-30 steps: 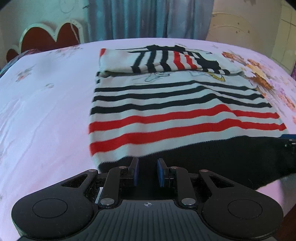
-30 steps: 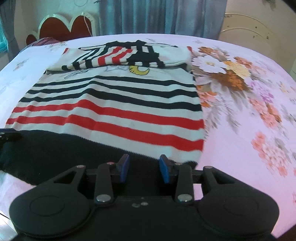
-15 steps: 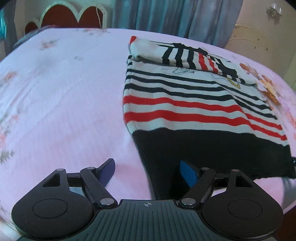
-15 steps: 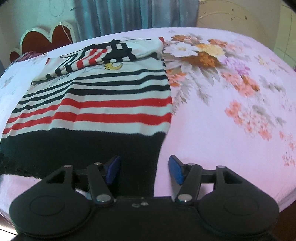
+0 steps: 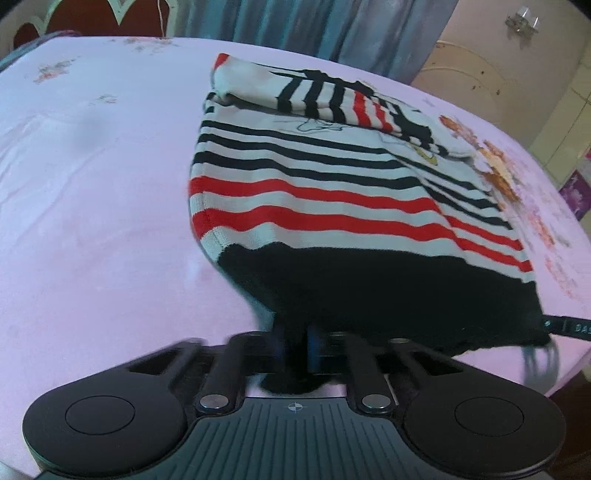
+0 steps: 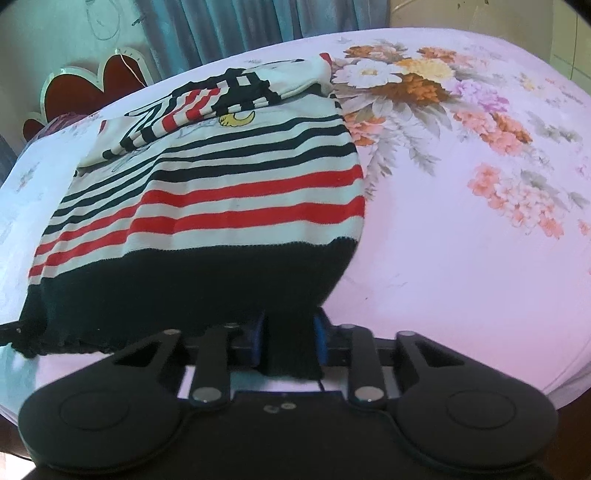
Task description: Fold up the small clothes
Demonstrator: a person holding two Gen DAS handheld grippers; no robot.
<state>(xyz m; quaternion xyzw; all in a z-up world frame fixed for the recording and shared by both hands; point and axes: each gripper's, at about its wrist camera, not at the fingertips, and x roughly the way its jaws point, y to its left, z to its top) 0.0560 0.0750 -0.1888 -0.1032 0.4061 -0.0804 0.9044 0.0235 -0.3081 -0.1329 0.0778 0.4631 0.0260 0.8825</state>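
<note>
A small striped sweater (image 5: pixel 332 192) with black, white and red bands and a black hem lies on the pink bed; its sleeves are folded across the top. My left gripper (image 5: pixel 295 341) is shut on the hem's left corner, which is lifted off the bed. In the right wrist view the sweater (image 6: pixel 240 192) shows again, and my right gripper (image 6: pixel 290 341) is shut on the hem's right corner, the black fabric pinched between the blue pads (image 6: pixel 320 338).
The pink bedsheet (image 5: pixel 92 184) has a floral print (image 6: pixel 406 85) to the sweater's right. A red scalloped headboard (image 6: pixel 85 92) and blue curtains (image 5: pixel 314 22) stand at the far end. The bed's near edge lies just below both grippers.
Both grippers were open half a second ago around the hem corners; both have now closed on the black hem and raised it slightly.
</note>
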